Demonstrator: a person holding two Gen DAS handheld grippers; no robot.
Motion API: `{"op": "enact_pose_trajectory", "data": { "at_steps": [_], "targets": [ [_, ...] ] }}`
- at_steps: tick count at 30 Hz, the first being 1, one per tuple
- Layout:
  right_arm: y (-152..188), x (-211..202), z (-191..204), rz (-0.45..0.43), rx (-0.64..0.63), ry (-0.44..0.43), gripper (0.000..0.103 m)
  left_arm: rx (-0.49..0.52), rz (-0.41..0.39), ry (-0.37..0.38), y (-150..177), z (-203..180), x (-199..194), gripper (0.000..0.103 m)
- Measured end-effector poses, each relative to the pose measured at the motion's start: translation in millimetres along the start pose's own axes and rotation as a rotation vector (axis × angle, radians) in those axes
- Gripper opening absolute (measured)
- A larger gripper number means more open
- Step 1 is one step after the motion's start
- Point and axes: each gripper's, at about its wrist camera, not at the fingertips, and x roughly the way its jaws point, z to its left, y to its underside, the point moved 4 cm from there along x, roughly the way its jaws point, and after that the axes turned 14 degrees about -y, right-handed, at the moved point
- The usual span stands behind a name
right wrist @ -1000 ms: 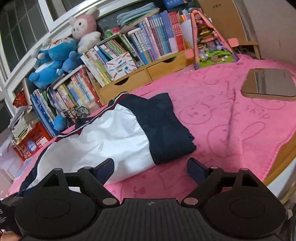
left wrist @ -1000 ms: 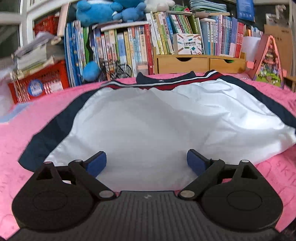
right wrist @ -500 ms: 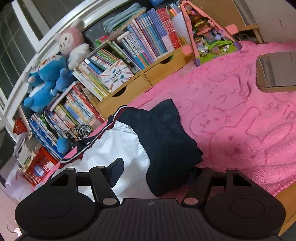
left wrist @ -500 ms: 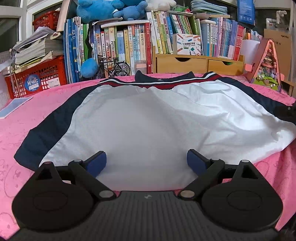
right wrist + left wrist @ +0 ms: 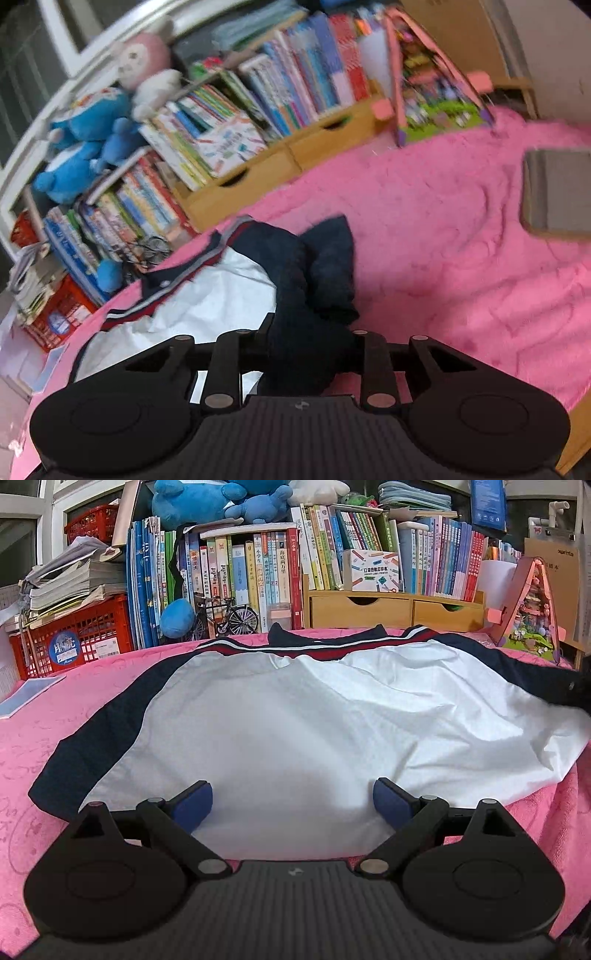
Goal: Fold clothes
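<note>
the white and navy shirt point(image 5: 291, 716) lies spread flat on the pink blanket point(image 5: 92, 686), its red and white striped collar edge point(image 5: 332, 651) at the far side toward the books, its hem nearest the left tongs point(image 5: 291, 803), so its length runs away from that camera and its sleeves reach out to either side. the left navy sleeve point(image 5: 85, 746) lies flat and pointing out to the left. the left tongs stand wide, their blue pads point(image 5: 194, 805) hovering over the near hem with white cloth showing between them and nothing gripped. in the right wrist view the right navy sleeve point(image 5: 314, 280) is bunched and drawn up into the right tongs point(image 5: 306, 347), whose jaws have just been closing and now stand narrow, pinching that dark cloth; the view is blurred. beyond the shirt, a red crate point(image 5: 74, 635) on the left holds stacked papers and books, with more papers piled on top. a wooden drawer unit point(image 5: 395, 609) carries a row of upright books point(image 5: 443, 561) and a small printed box point(image 5: 375, 570). blue plush toys point(image 5: 207, 498) sit on top of the book rows, a model bicycle point(image 5: 229, 616) stands before them, and a pink triangular toy house point(image 5: 532, 609) stands on the right. a flat grey board point(image 5: 557, 192) lies on the blanket well apart from the shirt.
</note>
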Motion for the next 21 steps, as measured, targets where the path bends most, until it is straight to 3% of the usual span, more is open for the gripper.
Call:
{"op": "enact_pose_trajectory", "data": {
  "at_steps": [4, 6, 10, 14, 18, 21],
  "targets": [
    [2, 13, -5, 0.028, 0.0, 0.026, 0.029, 0.008, -0.004, -0.003, -1, -1, -1, 0.096],
    [-3, 12, 3, 0.015, -0.022, 0.017, 0.017, 0.012, -0.006, -0.005, -1, -2, -1, 0.096],
    [-23, 6, 44, -0.024, -0.113, -0.07, 0.013, 0.023, -0.015, -0.012, 0, -3, -2, 0.096],
    [-41, 20, 107, -0.004, -0.213, -0.203, 0.013, 0.05, -0.041, -0.038, 0, -8, -5, 0.096],
    [-27, 60, 187, 0.109, -0.409, -0.33, 0.013, 0.099, -0.086, -0.081, 3, -20, -9, 0.095],
    [11, 102, 235, 0.283, -0.581, -0.393, 0.013, 0.109, -0.096, -0.088, 3, -23, -10, 0.095]
  ]
}}
